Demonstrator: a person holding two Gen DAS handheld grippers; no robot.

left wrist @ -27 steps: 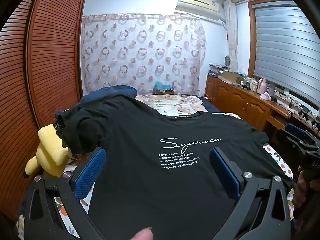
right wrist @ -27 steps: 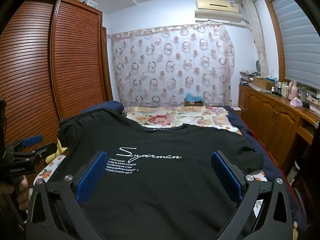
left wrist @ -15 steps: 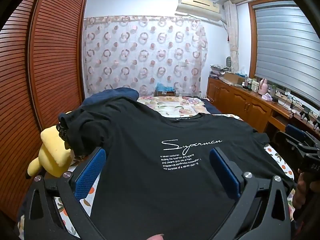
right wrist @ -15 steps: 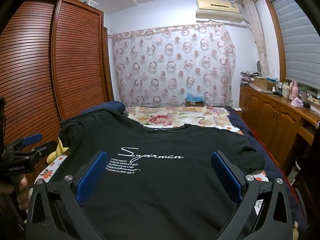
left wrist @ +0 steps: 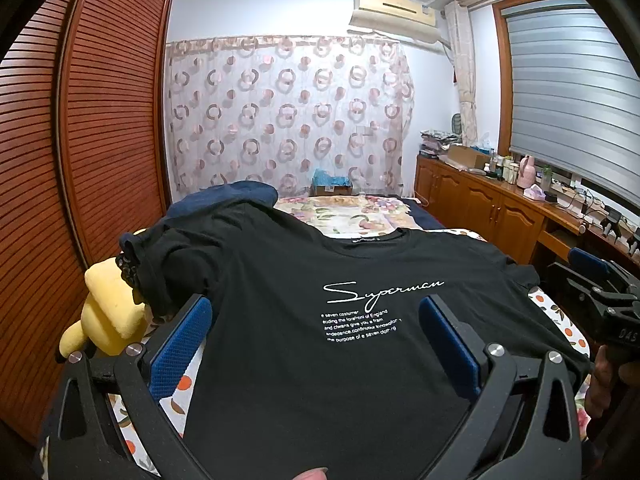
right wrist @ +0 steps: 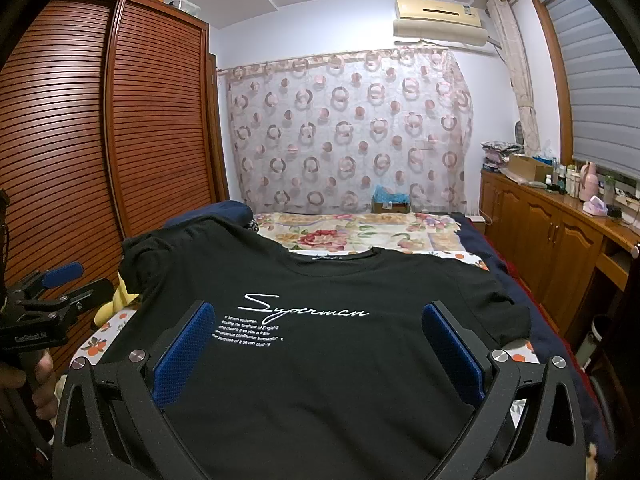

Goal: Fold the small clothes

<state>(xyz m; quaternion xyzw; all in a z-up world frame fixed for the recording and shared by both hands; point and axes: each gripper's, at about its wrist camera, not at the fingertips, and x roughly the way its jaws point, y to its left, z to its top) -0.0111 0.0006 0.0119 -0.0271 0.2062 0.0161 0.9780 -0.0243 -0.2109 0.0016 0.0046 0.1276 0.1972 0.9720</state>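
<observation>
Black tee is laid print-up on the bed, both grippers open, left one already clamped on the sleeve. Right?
Not quite. The left gripper holds nothing: in the left wrist view its blue pads stand wide apart above the black tee. The rest stands: print up on the bed, right gripper open too.

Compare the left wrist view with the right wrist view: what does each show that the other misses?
Left wrist only: the whole yellow plush toy beside the shirt's bunched left sleeve, the open left gripper, and a fingertip at the bottom edge.

Right wrist only: the open right gripper and the shirt's flat right sleeve.

Both: the black printed T-shirt spread on the floral bedsheet, neither gripper touching it.
</observation>
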